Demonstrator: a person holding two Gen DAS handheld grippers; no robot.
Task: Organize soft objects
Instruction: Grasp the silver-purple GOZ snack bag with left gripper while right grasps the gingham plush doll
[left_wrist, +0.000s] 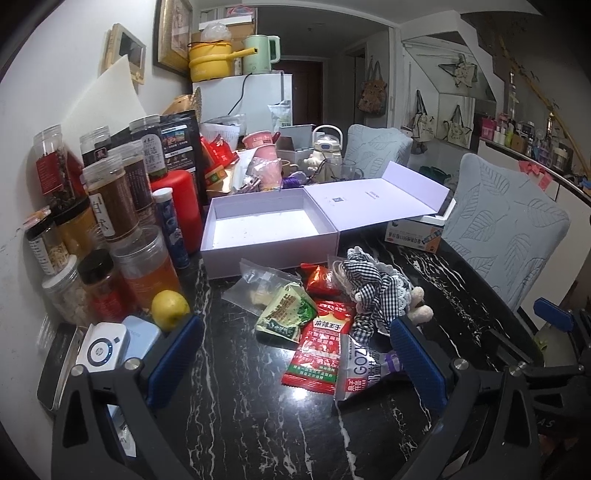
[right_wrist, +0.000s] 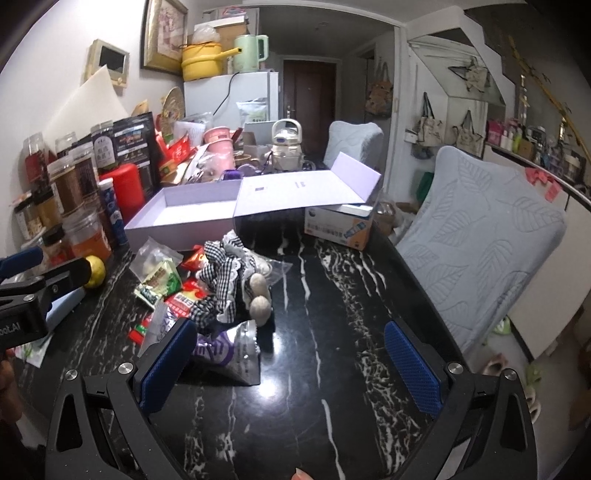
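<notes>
A pile of soft things lies on the black marble table (left_wrist: 251, 413) in front of an open, empty lilac box (left_wrist: 269, 225). It holds a plush doll in a checked dress (left_wrist: 373, 291), a green snack packet (left_wrist: 286, 314), a red snack packet (left_wrist: 321, 350), a silver-purple pouch (left_wrist: 364, 369) and a clear bag (left_wrist: 255, 282). My left gripper (left_wrist: 295, 347) is open and empty, its fingers either side of the packets. My right gripper (right_wrist: 290, 354) is open and empty, to the right of the doll (right_wrist: 225, 280) and pouch (right_wrist: 229, 354). The box also shows in the right wrist view (right_wrist: 192, 214).
Jars and bottles (left_wrist: 110, 221) crowd the table's left side, with a lemon (left_wrist: 170, 309) and a white power bank (left_wrist: 101, 349). A small carton (right_wrist: 338, 225) sits under the box lid (right_wrist: 306, 192). Two blue-covered chairs (right_wrist: 480, 251) stand at the right.
</notes>
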